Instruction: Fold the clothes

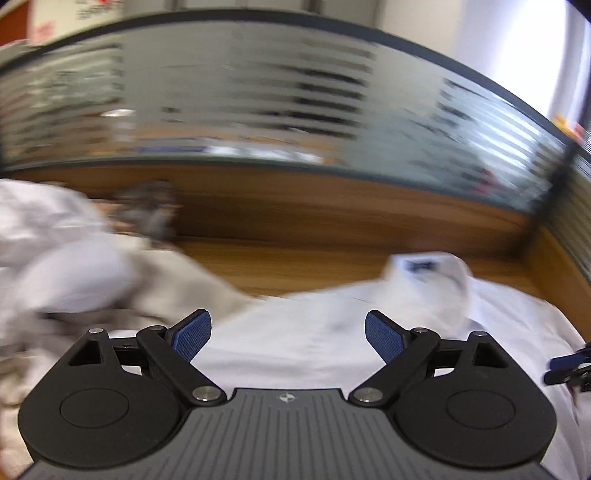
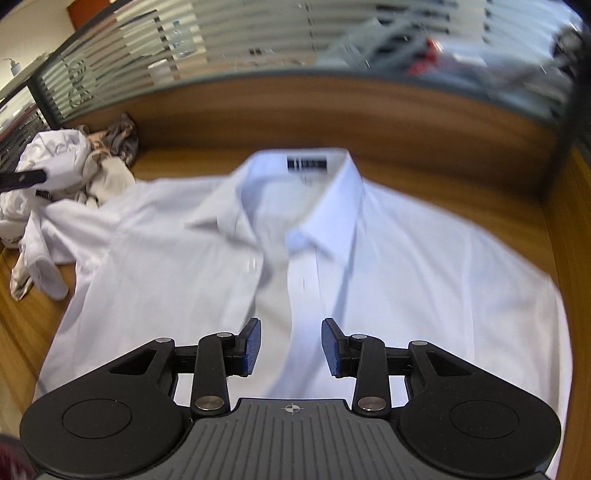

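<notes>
Wooden desk (image 2: 388, 173), striped glass partition (image 2: 258, 33), seemingly bright daylight.

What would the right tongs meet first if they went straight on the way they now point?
Most likely the white shirt spread on the wooden table. The right tongs point down at its buttoned front, below the collar, open with nothing between them. Depth is unclear, but nothing else shows in that line.

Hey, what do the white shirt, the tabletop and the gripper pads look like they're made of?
White shirt: thin woven fabric, likely cotton blend; matte, soft creases, stiff collar.
Tabletop: wood or wood-look laminate; brown grain streaks, slight sheen.
Right gripper pads: blue, fine-textured, probably rubber.
</notes>
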`<action>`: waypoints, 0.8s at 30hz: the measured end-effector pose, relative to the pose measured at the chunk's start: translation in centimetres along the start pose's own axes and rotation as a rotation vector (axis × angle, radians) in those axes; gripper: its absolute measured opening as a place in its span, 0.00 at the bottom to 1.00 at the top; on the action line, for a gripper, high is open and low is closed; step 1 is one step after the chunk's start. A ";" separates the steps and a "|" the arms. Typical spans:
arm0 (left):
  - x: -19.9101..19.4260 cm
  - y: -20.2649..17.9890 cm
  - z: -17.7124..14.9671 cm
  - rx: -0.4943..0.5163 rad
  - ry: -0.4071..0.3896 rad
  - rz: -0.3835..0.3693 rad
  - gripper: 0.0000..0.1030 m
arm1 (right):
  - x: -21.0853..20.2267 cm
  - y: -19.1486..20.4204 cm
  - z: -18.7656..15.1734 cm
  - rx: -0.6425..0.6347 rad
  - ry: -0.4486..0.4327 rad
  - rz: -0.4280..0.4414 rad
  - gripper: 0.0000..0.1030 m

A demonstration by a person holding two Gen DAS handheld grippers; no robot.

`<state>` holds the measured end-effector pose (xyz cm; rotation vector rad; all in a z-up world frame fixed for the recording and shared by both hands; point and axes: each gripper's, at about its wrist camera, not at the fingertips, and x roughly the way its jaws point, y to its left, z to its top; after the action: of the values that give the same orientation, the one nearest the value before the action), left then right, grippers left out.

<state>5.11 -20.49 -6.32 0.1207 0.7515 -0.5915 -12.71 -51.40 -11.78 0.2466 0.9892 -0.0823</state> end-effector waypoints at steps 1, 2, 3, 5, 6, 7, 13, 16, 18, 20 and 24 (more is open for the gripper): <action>0.7 -1.3 -0.1 0.020 0.006 -0.030 0.91 | -0.3 0.0 -1.0 0.012 0.007 0.003 0.38; 1.4 -2.5 -0.1 0.034 0.011 -0.057 0.91 | -0.5 0.1 -1.9 0.024 0.014 0.006 0.38; 2.1 -3.7 -0.1 0.047 0.017 -0.084 0.91 | -0.8 0.1 -2.8 0.034 0.020 0.004 0.38; 3.5 -6.1 -0.2 0.068 0.025 -0.129 0.90 | -1.1 0.1 -4.2 0.065 0.024 -0.001 0.38; 4.1 -7.2 -0.2 0.080 0.029 -0.147 0.90 | -1.3 0.1 -4.9 0.081 0.025 -0.003 0.38; 4.8 -8.3 -0.2 0.092 0.030 -0.167 0.90 | -1.5 0.1 -5.6 0.097 0.027 -0.005 0.38; 9.2 -13.7 -0.9 0.158 0.060 -0.254 0.89 | -2.1 -0.4 -8.1 0.156 0.024 -0.036 0.38; 11.2 -15.8 -1.4 0.197 0.084 -0.285 0.89 | -2.2 -1.0 -8.5 0.169 0.016 -0.059 0.38; 12.4 -17.0 -1.7 0.223 0.100 -0.298 0.86 | -2.3 -1.5 -8.5 0.165 0.005 -0.086 0.38; 13.4 -17.9 -2.0 0.250 0.110 -0.311 0.84 | -2.3 -2.5 -8.4 0.164 -0.009 -0.138 0.38; 15.0 -19.2 -2.2 0.271 0.093 -0.324 0.75 | -2.2 -5.5 -8.0 0.216 -0.033 -0.258 0.39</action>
<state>1.90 -42.71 -16.07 0.2810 0.7847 -1.0012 -21.41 -54.91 -15.09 0.3128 0.9754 -0.4284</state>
